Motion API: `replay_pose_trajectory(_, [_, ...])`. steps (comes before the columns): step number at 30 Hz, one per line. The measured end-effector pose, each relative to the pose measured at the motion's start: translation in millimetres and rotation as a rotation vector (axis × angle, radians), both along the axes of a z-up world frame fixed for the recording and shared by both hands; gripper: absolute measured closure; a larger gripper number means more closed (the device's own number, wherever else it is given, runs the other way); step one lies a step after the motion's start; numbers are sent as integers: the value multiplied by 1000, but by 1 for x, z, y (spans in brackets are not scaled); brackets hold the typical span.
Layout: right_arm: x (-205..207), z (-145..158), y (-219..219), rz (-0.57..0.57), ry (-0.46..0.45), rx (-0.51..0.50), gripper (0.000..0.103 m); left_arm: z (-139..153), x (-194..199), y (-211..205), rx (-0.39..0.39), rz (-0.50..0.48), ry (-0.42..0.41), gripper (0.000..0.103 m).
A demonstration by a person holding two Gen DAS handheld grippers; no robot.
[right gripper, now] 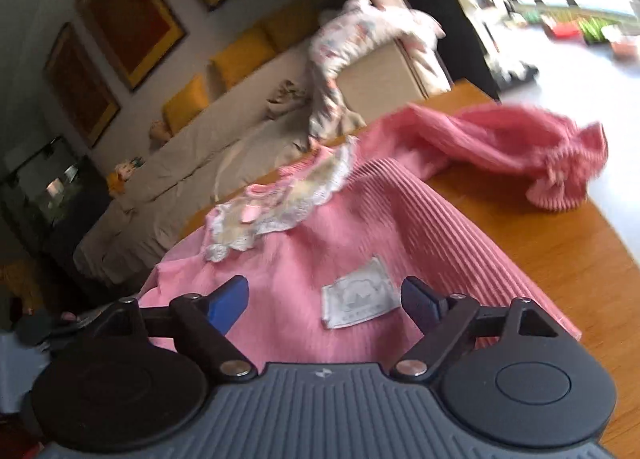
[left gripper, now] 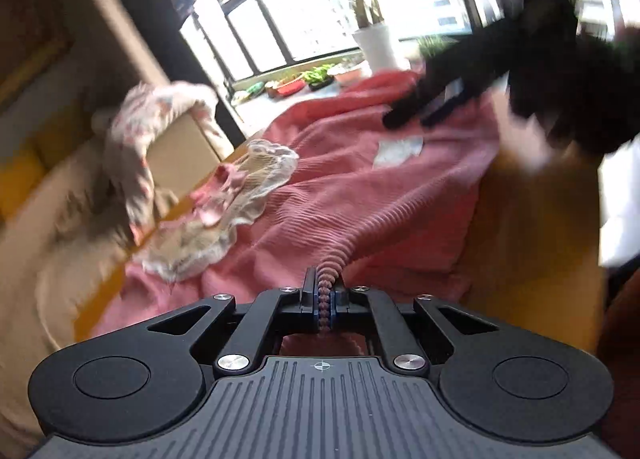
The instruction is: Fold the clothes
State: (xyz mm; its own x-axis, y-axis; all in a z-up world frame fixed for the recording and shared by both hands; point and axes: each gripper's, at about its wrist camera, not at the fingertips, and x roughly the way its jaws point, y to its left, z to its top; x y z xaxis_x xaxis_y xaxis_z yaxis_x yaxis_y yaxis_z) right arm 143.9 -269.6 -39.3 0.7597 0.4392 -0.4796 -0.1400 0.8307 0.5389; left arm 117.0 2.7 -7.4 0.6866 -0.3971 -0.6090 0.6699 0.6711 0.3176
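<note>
A pink ribbed garment with a white label lies spread over the wooden table. My left gripper is shut on a pinched ridge of its fabric near the front edge. The right gripper appears in the left wrist view as a blurred dark shape above the garment's far side. In the right wrist view my right gripper stands open just over the pink garment, its blue pads either side of the white label. A bunched sleeve lies at the far right.
A small lace-trimmed garment lies on the pink one's left part. A floral cloth hangs over a cardboard box beyond the table. A beige sofa with yellow cushions stands behind. Plant pots line the window.
</note>
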Motion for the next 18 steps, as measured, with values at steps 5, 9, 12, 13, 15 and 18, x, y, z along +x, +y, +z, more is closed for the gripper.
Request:
replay_pose_trajectory(5, [4, -10, -6, -31, 22, 72, 18, 9, -17, 34, -88, 46, 181, 99])
replay_pose_trajectory(9, [0, -8, 0, -25, 22, 22, 18, -10, -21, 46, -56, 51, 328, 98])
replay_pose_trajectory(12, [-6, 2, 5, 8, 14, -71, 7, -5, -26, 59, -145, 34, 417, 78])
replay_pose_trajectory(13, [-10, 7, 8, 24, -8, -103, 0, 1, -26, 64, -189, 34, 423, 70])
replay_pose_trajectory(15, [-13, 17, 15, 35, -54, -142, 0, 20, -22, 73, -310, 52, 391, 43])
replay_pose_trajectory(18, [-9, 30, 29, 24, -124, -161, 0, 41, 0, 83, -528, 110, 336, 27])
